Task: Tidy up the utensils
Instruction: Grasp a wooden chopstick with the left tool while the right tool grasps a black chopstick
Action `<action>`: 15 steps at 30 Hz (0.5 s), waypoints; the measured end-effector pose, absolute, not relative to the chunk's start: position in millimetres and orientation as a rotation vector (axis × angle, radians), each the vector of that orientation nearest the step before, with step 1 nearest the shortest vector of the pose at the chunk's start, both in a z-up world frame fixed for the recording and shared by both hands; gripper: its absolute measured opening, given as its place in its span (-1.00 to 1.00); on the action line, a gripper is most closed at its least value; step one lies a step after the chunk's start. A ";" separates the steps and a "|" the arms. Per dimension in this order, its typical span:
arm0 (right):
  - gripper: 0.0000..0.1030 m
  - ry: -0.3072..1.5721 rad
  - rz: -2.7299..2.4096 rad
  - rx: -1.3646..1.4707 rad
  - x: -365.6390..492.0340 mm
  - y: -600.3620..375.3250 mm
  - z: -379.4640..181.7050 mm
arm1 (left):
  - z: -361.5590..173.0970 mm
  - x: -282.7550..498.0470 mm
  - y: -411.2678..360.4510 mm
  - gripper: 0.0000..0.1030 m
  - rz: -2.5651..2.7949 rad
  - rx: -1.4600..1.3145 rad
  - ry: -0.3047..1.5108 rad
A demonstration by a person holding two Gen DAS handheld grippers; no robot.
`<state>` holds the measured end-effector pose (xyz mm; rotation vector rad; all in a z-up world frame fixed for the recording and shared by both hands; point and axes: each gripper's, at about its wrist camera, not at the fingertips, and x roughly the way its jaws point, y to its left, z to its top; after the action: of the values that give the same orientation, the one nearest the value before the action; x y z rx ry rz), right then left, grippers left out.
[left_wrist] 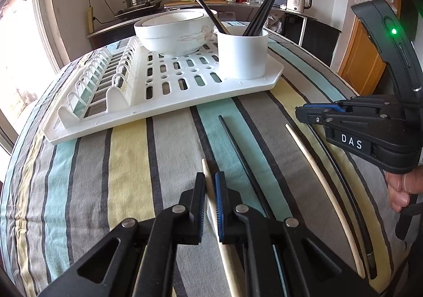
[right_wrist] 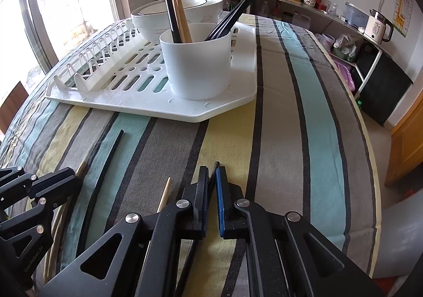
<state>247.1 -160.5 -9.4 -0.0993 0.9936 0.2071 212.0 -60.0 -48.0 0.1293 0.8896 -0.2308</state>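
The left gripper (left_wrist: 210, 191) pinches a pale chopstick (left_wrist: 208, 186); the right gripper (right_wrist: 212, 186) pinches a black chopstick (right_wrist: 213, 178). Both still lie on the cloth (left_wrist: 127, 164). Two more, a black stick (left_wrist: 238, 143) and a pale stick (left_wrist: 317, 164), lie between the grippers. Several already stand in the cup (left_wrist: 242, 55) ahead of the fingers, so roughly half seems done. Only the right view shows pale ones in the cup.

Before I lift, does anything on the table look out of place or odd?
Four chopsticks lie loose on the striped cloth instead of in the white cup. The left gripper is shut on a wooden chopstick, the right gripper on a black chopstick. Nothing looks spilled or broken.
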 end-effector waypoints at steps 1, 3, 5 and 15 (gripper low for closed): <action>-0.91 0.995 0.209 -0.089 247.4 -162.2 -9.2 | -47.8 212.4 -60.3 -0.86 -0.232 0.132 0.891; -0.91 0.985 0.214 -0.070 246.4 -165.6 -6.0 | -47.4 213.8 -59.8 -0.89 -0.238 0.128 0.898; -0.92 0.970 0.217 -0.054 244.4 -168.9 -0.2 | -46.4 215.4 -58.1 -0.89 -0.239 0.121 0.902; -0.92 0.822 0.218 0.020 229.2 -186.2 56.4 | -3.3 215.2 -40.7 -0.89 -0.262 0.061 0.819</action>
<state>229.2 -186.2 56.4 0.0197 0.8222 0.2176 215.2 -40.7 -3.3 0.0607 0.8194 -0.2616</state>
